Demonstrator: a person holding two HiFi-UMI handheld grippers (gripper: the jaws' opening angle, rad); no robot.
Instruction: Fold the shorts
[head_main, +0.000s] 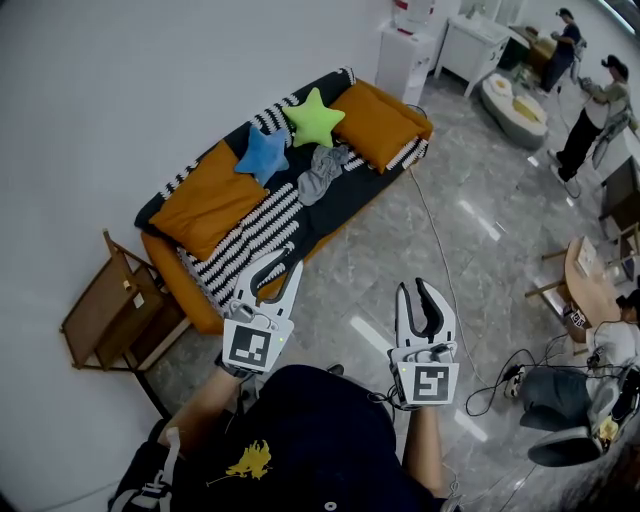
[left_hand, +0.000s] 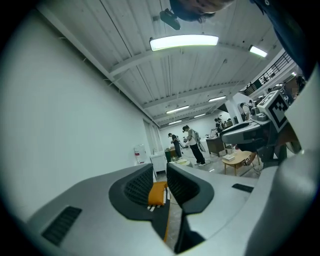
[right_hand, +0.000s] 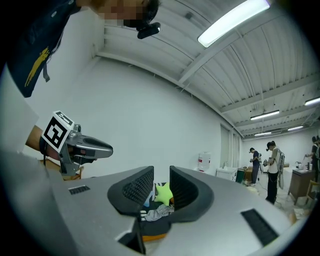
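The grey shorts (head_main: 322, 172) lie crumpled on the sofa (head_main: 262, 232), between the star pillows and the right orange cushion. Both grippers hang in the air over the floor, well short of the sofa and pointing toward it. My left gripper (head_main: 280, 262) has its jaws a little apart with nothing between them, and my right gripper (head_main: 414, 288) stands the same, narrowly open and empty. In the right gripper view the shorts (right_hand: 159, 211) show far off through the gap of the right gripper (right_hand: 161, 175). In the left gripper view the left gripper (left_hand: 160, 172) frames a distant orange cushion (left_hand: 157, 192).
On the sofa lie two orange cushions (head_main: 205, 200), a blue star pillow (head_main: 262, 152) and a green star pillow (head_main: 314, 117). A wooden side table (head_main: 110, 315) stands at its left end. Cables (head_main: 500, 380) and gear lie on the floor at right; people (head_main: 590, 115) stand far back.
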